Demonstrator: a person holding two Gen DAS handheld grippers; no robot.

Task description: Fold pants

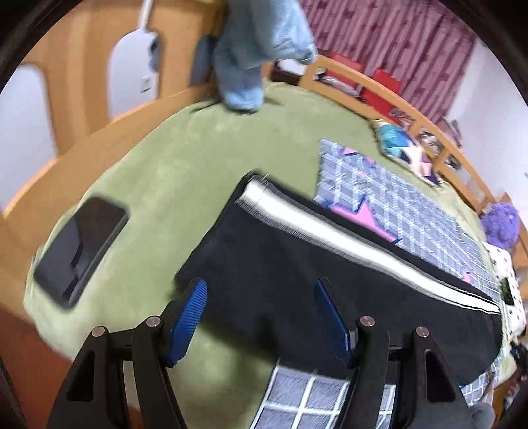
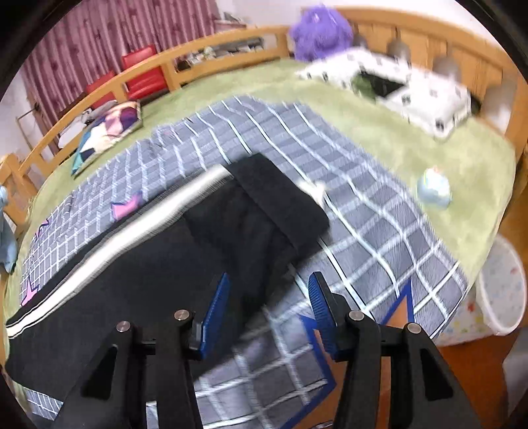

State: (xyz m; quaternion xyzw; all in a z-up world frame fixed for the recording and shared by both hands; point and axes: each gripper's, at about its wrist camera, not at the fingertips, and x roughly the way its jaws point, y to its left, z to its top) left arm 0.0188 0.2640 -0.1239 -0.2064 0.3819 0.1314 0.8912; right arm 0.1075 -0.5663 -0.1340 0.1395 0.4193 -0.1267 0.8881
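Black pants with a white side stripe lie flat on the bed, partly on a grey checked blanket. In the right wrist view the pants have one end folded over on top. My left gripper is open, hovering over the near edge of the pants. My right gripper is open, above the pants' near edge beside the folded end. Neither holds anything.
A black phone lies on the green bedspread at left. Light blue cloth hangs at the far end. A patterned cushion, a white spotted pillow, a purple plush, a small pale ball and a white bin show too.
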